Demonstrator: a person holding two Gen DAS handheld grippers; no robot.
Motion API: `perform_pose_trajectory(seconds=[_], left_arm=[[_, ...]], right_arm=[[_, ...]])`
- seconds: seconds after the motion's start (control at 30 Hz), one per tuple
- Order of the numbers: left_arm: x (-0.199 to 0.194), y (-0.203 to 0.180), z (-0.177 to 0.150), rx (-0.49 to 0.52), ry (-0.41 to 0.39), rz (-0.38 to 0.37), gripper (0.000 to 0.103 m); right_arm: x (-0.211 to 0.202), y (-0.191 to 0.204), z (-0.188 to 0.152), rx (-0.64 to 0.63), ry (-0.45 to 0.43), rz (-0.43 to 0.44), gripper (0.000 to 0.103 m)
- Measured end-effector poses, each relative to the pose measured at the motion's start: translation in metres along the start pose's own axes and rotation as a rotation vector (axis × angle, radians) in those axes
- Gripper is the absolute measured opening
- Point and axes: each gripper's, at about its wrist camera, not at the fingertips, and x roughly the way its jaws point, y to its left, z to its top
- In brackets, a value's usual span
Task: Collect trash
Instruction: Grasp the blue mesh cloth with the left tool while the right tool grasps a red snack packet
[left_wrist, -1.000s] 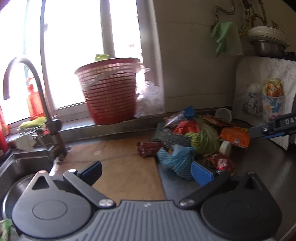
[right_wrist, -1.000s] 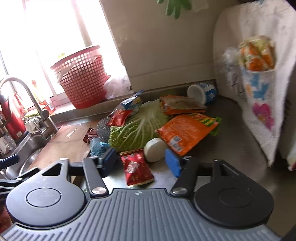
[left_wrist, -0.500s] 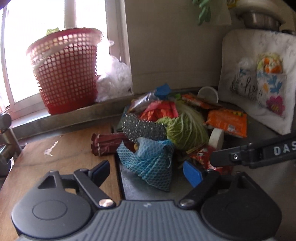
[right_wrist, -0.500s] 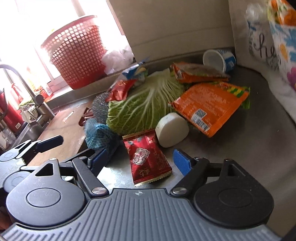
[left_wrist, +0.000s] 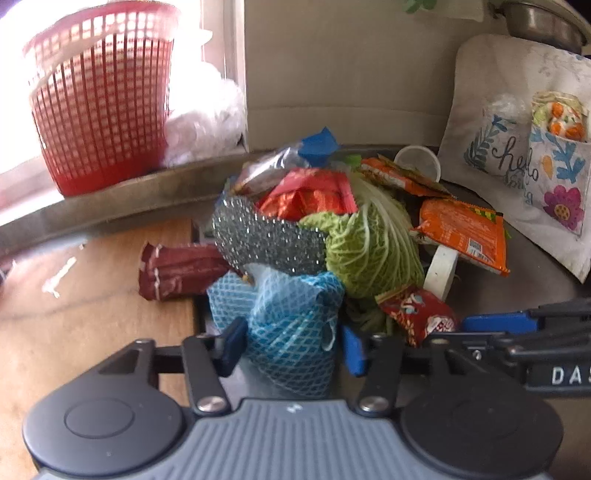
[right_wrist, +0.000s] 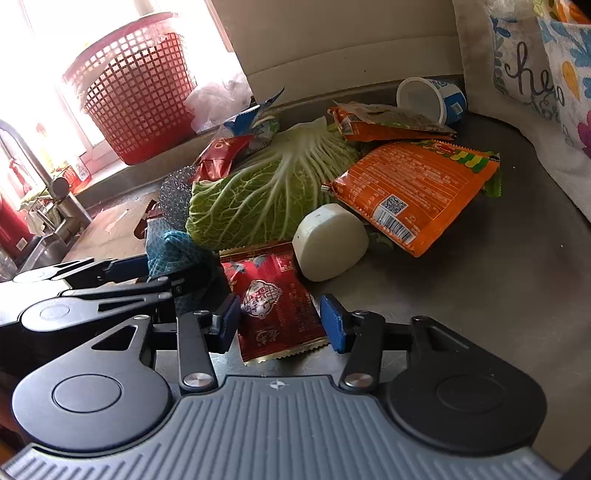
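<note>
A pile of trash lies on the steel counter. My left gripper (left_wrist: 290, 345) is open with its jaws on either side of a blue mesh cloth (left_wrist: 291, 325), also seen in the right wrist view (right_wrist: 173, 251). My right gripper (right_wrist: 279, 323) is open around a small red snack packet (right_wrist: 271, 299), which shows in the left wrist view (left_wrist: 417, 314). Behind lie a cabbage leaf (right_wrist: 273, 192), a silver scourer (left_wrist: 266, 238), an orange packet (right_wrist: 413, 188), a white lid (right_wrist: 330, 242) and a yoghurt cup (right_wrist: 430, 98). A red mesh basket (left_wrist: 99, 99) stands on the windowsill.
A dark red wrapper (left_wrist: 177, 269) lies on the wooden board (left_wrist: 92, 314) left of the pile. A floral cloth (left_wrist: 524, 147) hangs at the right. A tap and sink (right_wrist: 48, 206) are at the far left. White plastic bags (left_wrist: 207, 118) sit beside the basket.
Both grippers have moved forward and down into the pile. The left jaws now straddle the blue mesh cloth and have narrowed; the right jaws now straddle the red packet.
</note>
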Motion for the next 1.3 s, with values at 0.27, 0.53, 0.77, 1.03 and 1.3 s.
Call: perform_pose_trajectory(seconds=[0.27, 0.53, 0.77, 1.03, 1.3], left_arm=[[-0.003, 0.0, -0.004, -0.057, 0.026, 0.002, 0.025], [-0.032, -0.006, -0.015, -0.133, 0.029, -0.047, 0.021], [-0.05, -0.028, -0.027, -0.127, 0.031, -0.055, 0.021], [-0.068, -0.028, -0.035, -0.171, 0.01, 0.019, 0.021], [-0.104, -0.024, -0.044, -0.221, -0.024, 0.112, 0.021]], right_arm=[[-0.008, 0.001, -0.002, -0.022, -0.007, -0.017, 0.045], [-0.03, -0.001, -0.016, -0.078, -0.003, -0.027, 0.035], [-0.043, -0.007, -0.027, -0.104, 0.021, 0.008, 0.045], [-0.03, -0.015, -0.019, -0.012, 0.01, 0.087, 0.098], [-0.009, -0.005, -0.008, 0.005, -0.02, 0.053, 0.096]])
